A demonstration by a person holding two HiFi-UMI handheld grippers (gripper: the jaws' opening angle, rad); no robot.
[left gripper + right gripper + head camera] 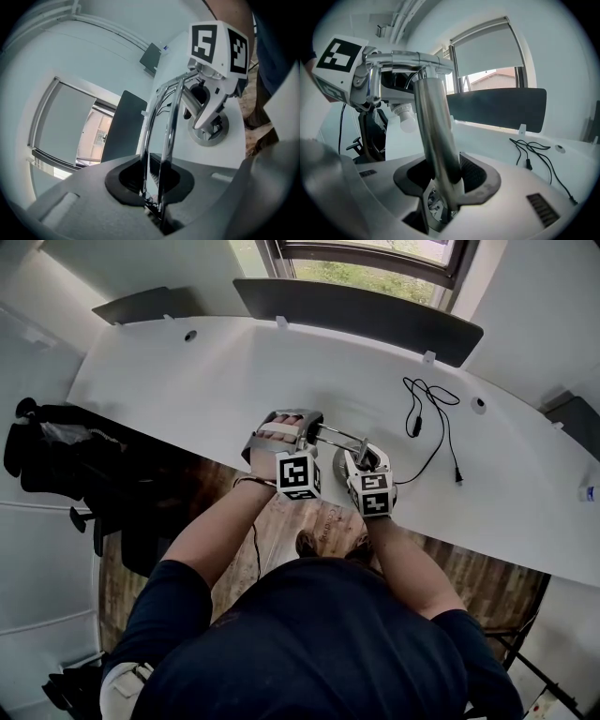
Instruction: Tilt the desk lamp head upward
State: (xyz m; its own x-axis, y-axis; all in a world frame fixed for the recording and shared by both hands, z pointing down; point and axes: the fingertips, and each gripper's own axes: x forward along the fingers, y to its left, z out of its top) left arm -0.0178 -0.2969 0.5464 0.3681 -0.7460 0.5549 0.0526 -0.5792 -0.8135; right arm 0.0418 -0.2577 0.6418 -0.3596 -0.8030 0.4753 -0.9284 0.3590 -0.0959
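Nearest the lens, a dark blue shirt, just short of the lamp base. Directly over that base, right gripper clamped around the thick lamp post. Left of the base, left gripper pinched tight on the twin chrome rods. Lamp head at their left end, largely hidden behind the hand. Beyond and right of the base, black cable lying loose on the white desk.

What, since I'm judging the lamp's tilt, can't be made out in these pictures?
Lamp head: head view, covered by the left tool and hand.
Lamp base: head view, mostly under the right tool.
Cable: head view, its lamp end hidden behind the right tool.
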